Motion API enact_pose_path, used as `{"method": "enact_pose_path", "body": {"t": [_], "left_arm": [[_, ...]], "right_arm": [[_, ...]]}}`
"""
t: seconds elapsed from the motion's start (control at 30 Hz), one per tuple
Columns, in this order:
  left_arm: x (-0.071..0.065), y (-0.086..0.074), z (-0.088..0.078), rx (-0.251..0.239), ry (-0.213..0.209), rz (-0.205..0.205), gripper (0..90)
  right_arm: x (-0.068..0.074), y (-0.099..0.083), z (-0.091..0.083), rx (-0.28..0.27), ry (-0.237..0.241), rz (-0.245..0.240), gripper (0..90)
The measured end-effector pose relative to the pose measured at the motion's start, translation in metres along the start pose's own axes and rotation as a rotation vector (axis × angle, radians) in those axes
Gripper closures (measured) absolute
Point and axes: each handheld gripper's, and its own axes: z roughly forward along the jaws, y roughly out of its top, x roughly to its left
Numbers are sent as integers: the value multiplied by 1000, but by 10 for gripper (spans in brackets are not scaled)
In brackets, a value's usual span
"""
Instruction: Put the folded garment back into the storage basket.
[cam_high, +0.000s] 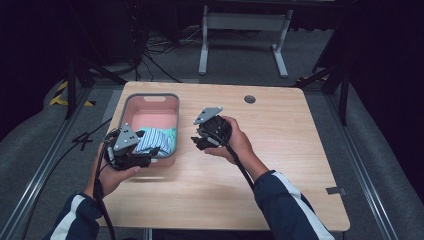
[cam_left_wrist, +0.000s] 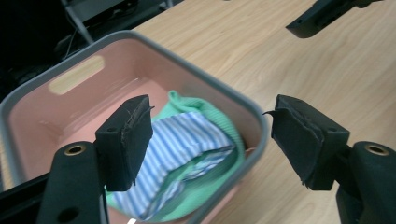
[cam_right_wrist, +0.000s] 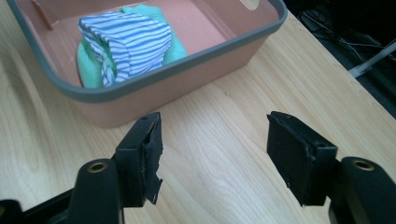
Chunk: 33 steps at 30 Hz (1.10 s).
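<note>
1. Left claw (cam_high: 150, 152): black two-jaw unit with a grey three-cornered plate, held in the person's left hand (cam_high: 112, 175) at the near end of the tub. In the left gripper view its jaws stand spread with nothing between them, poised above the cloth bundle, one jaw over the tub interior and the other out past the near rim.
2. Pink rectangular plastic tub with grey rim (cam_high: 150, 96): stands on the left part of the tabletop, a handle slot in its far wall.
3. Blue-and-white striped cloth (cam_high: 152, 140): loosely folded, lying inside the tub at its near end, on top of a mint-green knitted cloth (cam_high: 171, 134) that shows around its edges.
4. Right claw (cam_high: 199, 142): same build, held in the person's right hand (cam_high: 235, 142) just right of the tub, above bare wood. In the right gripper view its jaws are spread and empty, aimed toward the tub's side wall.
5. Light wooden tabletop (cam_high: 280, 150): bare to the right.
6. Risks, as judged:
   - The left claw's outer jaw may strike or straddle the rim on descent, tipping or dragging the tub.
   - A pinch may gather only the striped layer, or both cloths together.
   - The tub is unbraced; a snagged lift could carry it along.
</note>
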Motion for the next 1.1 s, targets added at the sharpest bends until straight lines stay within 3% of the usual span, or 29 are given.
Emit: {"method": "enact_pose_path", "body": {"t": [0.23, 0.4, 0.63, 0.77, 0.97, 1.1], "left_arm": [[-20, 4, 5, 2, -31, 42, 289], [-33, 6, 11, 2, -59, 78, 288], [-53, 6, 23, 34, -91, 133, 286], [-64, 7, 29, 55, -102, 172, 265], [-73, 5, 36, 75, -133, 192, 259], [-81, 3, 43, 88, -146, 219, 257]], "right_arm": [[-1, -17, -13, 6, -11, -11, 365], [-4, -37, -24, 13, -25, 7, 363], [-8, -64, -38, 34, -46, 15, 361], [-13, -80, -46, 36, -46, 40, 356], [-17, -99, -52, 42, -57, 54, 355], [-21, -116, -56, 46, -73, 91, 363]]}}
